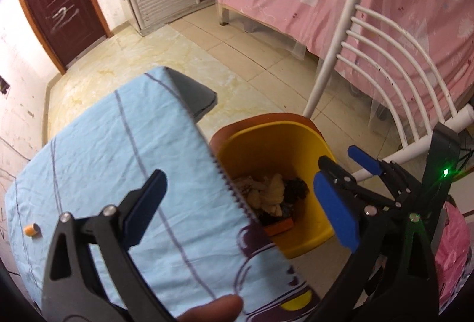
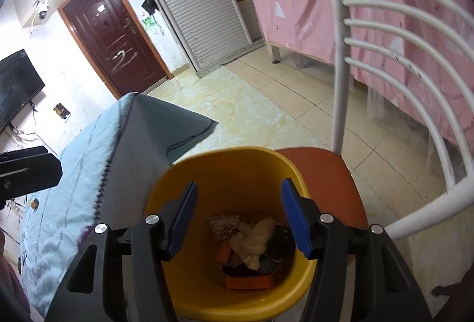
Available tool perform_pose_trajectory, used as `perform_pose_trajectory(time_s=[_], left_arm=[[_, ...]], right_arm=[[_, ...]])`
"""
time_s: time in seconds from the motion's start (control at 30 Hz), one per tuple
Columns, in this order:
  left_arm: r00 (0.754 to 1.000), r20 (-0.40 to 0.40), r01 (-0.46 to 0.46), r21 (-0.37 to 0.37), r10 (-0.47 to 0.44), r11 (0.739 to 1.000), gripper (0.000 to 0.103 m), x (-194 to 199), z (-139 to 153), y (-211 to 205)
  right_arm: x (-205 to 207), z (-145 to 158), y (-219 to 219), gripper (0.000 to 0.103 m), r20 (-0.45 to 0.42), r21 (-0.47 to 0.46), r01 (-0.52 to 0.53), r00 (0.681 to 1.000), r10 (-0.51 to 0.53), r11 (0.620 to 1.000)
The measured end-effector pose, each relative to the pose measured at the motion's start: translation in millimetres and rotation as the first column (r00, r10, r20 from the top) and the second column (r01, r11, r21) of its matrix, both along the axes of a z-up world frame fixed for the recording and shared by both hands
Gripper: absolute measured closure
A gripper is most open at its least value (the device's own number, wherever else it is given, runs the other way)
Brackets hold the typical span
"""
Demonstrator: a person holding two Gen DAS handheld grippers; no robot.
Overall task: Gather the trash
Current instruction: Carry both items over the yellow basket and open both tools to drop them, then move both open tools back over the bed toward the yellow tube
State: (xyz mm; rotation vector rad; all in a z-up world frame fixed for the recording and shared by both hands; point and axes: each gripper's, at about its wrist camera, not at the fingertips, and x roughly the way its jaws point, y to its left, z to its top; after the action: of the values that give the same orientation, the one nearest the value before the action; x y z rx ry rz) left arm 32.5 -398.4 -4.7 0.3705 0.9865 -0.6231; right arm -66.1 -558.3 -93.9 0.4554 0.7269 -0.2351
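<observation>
Right tongs point(image 2: 238, 218) hanging apart & empty over the bin point(image 2: 189, 301), left tongs point(image 1: 237, 209) wide too; you're aiming next for the orange scrap point(image 1: 32, 230) on the worktop point(image 1: 97, 144).

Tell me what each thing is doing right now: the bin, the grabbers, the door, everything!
Yellow bin: upright on the chair seat, partly filled.
Trash: piled at the bin's bottom.
Left gripper: open, nothing held.
Right gripper: open, empty, above the bin.
Chair: upright beside the table.
Blue cloth: spread over the table.
Small orange thing: lying on the cloth.
Door: shut.
</observation>
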Motion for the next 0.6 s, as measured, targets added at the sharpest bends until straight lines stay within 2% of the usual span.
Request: perform_pose_trajectory(time_s=[0.27,0.6], left_arm=[[0.996,0.01,-0.093,-0.044,0.093,0.995,0.008,16.5,13.7,50.6],[0.978,0.034,-0.204,-0.097,0.208,0.974,0.008,30.9,33.7,121.5]], right_arm=[[22.8,38.2,30.9,0.05,0.049,-0.05,-0.065,0.997,0.067,0.997],[60.8,72.7,95.8,0.05,0.069,-0.117,-0.198,0.976,0.206,0.973]])
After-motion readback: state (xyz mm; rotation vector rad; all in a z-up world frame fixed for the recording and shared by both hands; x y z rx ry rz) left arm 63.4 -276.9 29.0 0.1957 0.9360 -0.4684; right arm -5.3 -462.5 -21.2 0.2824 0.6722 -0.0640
